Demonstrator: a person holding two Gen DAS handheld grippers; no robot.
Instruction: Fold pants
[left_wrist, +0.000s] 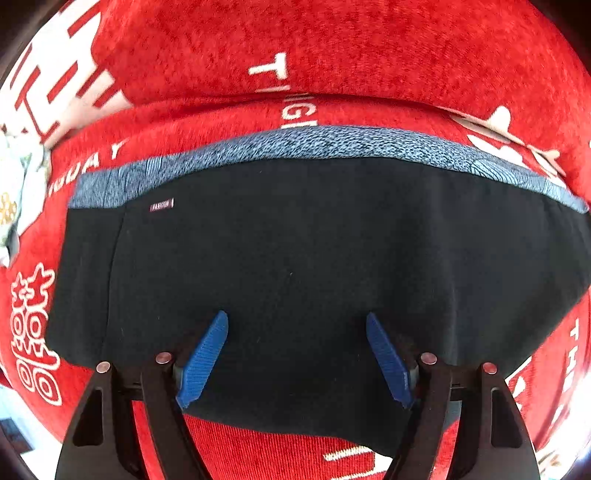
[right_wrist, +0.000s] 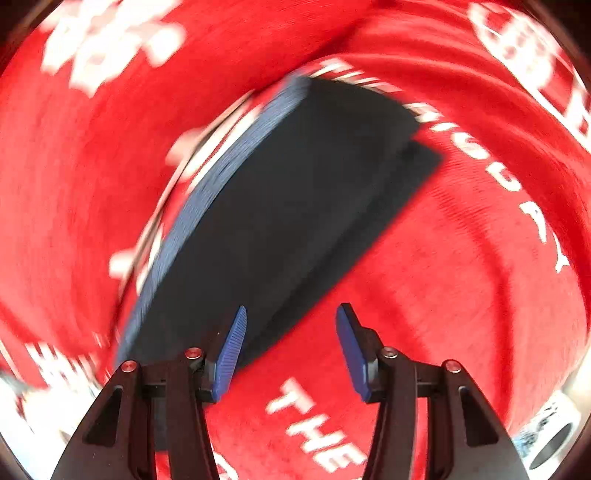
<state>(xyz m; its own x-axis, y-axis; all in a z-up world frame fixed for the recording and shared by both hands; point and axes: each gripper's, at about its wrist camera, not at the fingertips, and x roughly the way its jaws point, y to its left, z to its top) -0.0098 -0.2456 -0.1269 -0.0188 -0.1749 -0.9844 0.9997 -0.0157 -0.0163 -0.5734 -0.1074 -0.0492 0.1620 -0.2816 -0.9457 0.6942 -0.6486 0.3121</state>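
Observation:
The black pants (left_wrist: 295, 266) lie folded flat on a red cloth, with a blue patterned waistband (left_wrist: 314, 144) along the far edge and a small label near the left end. My left gripper (left_wrist: 297, 317) is open and empty, its blue pads (left_wrist: 203, 358) just above the near part of the pants. In the right wrist view the folded pants (right_wrist: 280, 206) lie diagonally, waistband (right_wrist: 207, 206) on the left side. My right gripper (right_wrist: 291, 314) is open and empty, above the pants' near corner and the red cloth.
A red cloth (left_wrist: 332, 40) with white lettering and symbols covers the whole surface, with a raised fold behind the pants. A pale floral item (left_wrist: 14, 192) sits at the left edge. A white roll-like object (right_wrist: 557, 439) lies at the lower right.

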